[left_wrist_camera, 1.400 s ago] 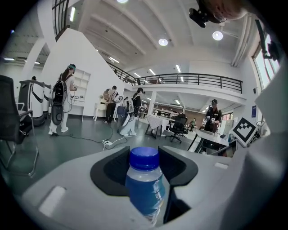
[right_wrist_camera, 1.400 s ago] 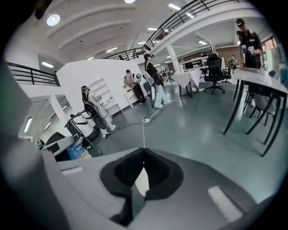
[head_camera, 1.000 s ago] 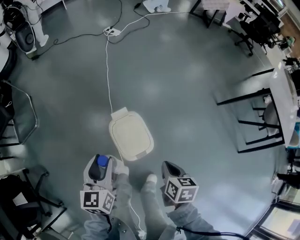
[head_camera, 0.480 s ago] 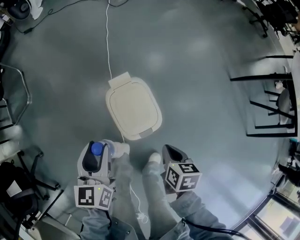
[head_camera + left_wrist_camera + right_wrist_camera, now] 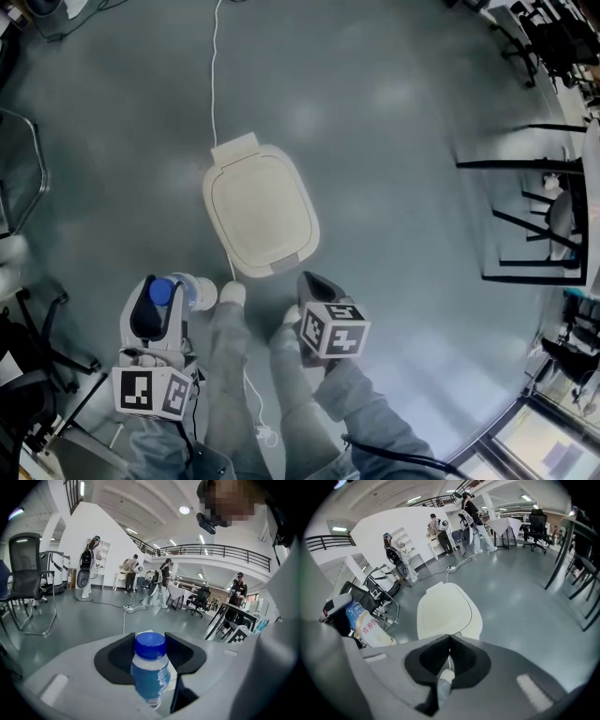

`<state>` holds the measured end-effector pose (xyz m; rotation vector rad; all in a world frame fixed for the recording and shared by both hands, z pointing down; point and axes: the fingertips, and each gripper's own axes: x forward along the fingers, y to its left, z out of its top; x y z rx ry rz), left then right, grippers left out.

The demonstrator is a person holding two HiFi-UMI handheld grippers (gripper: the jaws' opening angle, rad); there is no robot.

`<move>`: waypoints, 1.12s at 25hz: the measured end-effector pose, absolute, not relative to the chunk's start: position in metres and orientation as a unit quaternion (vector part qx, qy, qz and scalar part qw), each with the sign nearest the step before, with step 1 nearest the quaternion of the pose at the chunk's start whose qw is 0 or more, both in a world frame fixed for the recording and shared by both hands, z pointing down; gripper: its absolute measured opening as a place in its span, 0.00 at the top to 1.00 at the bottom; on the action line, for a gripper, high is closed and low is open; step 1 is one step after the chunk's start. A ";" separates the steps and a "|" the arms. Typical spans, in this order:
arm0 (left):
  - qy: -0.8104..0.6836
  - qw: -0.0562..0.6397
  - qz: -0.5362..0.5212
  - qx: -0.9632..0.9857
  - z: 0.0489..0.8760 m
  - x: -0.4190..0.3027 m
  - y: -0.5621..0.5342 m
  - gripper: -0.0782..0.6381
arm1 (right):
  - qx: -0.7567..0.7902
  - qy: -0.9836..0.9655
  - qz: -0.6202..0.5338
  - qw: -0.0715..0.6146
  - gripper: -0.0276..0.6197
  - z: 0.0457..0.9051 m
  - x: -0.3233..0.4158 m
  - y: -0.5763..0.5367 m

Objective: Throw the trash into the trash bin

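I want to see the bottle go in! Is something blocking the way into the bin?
Yes, the lid lies shut over the bin. The bottle sits in the left claw, close beside the bin. Nothing else visible blocks it.

1. Handheld left tool (image 5: 150,644): pale grey moulded plastic shell with black padded jaws.
2. Handheld right tool (image 5: 449,641): the same pale grey shell and black jaws.
3. Left marker cube (image 5: 150,392) and right marker cube (image 5: 334,330): white faces printed with black square patterns.
4. Grey-blue long cloth sleeves (image 5: 375,424), one on each arm.
5. Grey-blue cloth trousers (image 5: 220,366).
6. White shoes (image 5: 232,293), one pair.
7. Thin black cable (image 5: 394,461) beside the right sleeve.
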<state>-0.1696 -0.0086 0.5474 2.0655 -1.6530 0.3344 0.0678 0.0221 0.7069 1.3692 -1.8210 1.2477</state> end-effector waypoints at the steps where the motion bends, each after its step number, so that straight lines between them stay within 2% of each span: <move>1: -0.603 0.234 0.123 0.752 0.548 -0.173 -0.008 0.60 | 0.507 -0.675 0.462 0.271 0.95 0.711 0.066 0.022; 28: -0.606 0.263 0.128 0.740 0.576 -0.198 -0.008 0.60 | 0.502 -0.652 0.470 0.318 0.95 0.765 0.051 0.021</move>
